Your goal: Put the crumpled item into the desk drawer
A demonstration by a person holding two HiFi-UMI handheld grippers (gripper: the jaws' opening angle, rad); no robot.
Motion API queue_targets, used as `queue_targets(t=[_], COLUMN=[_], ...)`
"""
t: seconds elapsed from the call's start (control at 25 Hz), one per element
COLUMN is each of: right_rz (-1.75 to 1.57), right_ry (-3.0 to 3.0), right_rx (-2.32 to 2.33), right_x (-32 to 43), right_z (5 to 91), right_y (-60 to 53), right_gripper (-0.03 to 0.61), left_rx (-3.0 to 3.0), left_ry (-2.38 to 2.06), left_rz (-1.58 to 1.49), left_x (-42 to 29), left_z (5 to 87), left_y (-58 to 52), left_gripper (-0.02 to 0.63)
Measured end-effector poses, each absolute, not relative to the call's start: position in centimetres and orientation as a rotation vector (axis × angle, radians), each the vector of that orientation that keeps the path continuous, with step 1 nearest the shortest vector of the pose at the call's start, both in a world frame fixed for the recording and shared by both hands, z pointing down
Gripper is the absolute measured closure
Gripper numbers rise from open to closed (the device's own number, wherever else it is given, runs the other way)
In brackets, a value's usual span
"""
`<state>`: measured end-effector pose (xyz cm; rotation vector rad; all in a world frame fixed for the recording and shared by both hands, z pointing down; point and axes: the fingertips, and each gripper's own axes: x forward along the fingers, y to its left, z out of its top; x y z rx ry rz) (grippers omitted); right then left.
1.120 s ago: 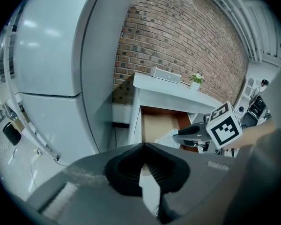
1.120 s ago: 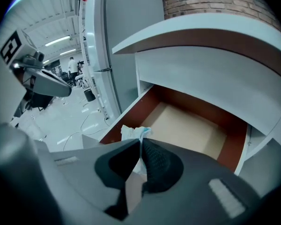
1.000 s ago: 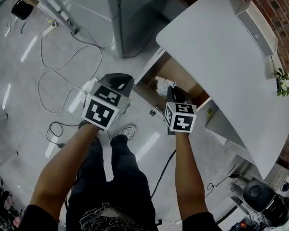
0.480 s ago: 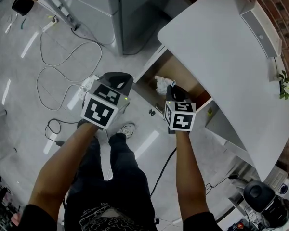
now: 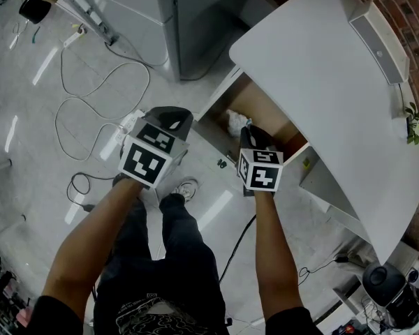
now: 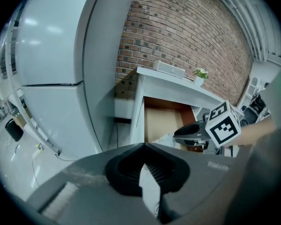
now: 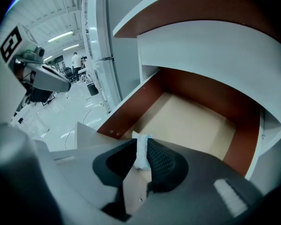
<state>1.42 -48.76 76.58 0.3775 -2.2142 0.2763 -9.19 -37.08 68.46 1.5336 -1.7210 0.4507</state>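
Head view: a white desk (image 5: 321, 82) stands against a brick wall (image 5: 408, 5), and its drawer (image 5: 271, 114) is pulled open below the desk's near edge, brown inside. The right hand-held gripper (image 5: 248, 126) reaches over the drawer's front, and the white crumpled item (image 5: 234, 121) sits at its tip, over the inside of the drawer. The left hand-held gripper (image 5: 172, 119) hangs to the left of the drawer, above the grey floor (image 5: 49, 47) and apart from the desk. Cables (image 5: 91, 103) loop across that floor, and a small plant (image 5: 413, 125) stands at the desk's far edge.

Left gripper view: this hand-held gripper's jaws are pressed together with nothing between them. Beyond them stands a pale refrigerator (image 6: 51, 88). To its right are the desk and the open drawer, with the right hand-held gripper and its marker cube (image 6: 223, 124) at the drawer's mouth.

Right gripper view: this hand-held gripper's jaws pinch the crumpled item, a white wad that pokes up between the ribbed black pads (image 7: 161, 161). The wad is over the front part of the drawer, whose pale bottom and brown walls show beyond it. Whether the wad touches the drawer's bottom cannot be told.
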Motion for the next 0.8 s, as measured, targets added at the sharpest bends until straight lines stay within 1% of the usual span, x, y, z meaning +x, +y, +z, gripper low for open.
queue_targets(t=[0.08,0.4,0.8], right_rz=[0.274,0.287,0.347], right_ry=[-2.210,-2.226,-2.267], right_rx=[0.375,0.395,0.473], right_x=[1.6,1.8,2.4], right_z=[76.6,74.7,68.6], right_y=[-48.7,-48.4,-47.0], right_gripper=[0.515,0.514,0.515], left_rx=[1.541,1.567,1.604], left_ry=[-1.719,-1.728,-1.758], left_rz=[0.452,0.452,0.440], left_x=[-9.1,-9.0,-8.8], left_z=[68.4,66.5,61.3], left_y=[-37.2,-37.2,-36.3], left_gripper=[0.614,0.614,0.614])
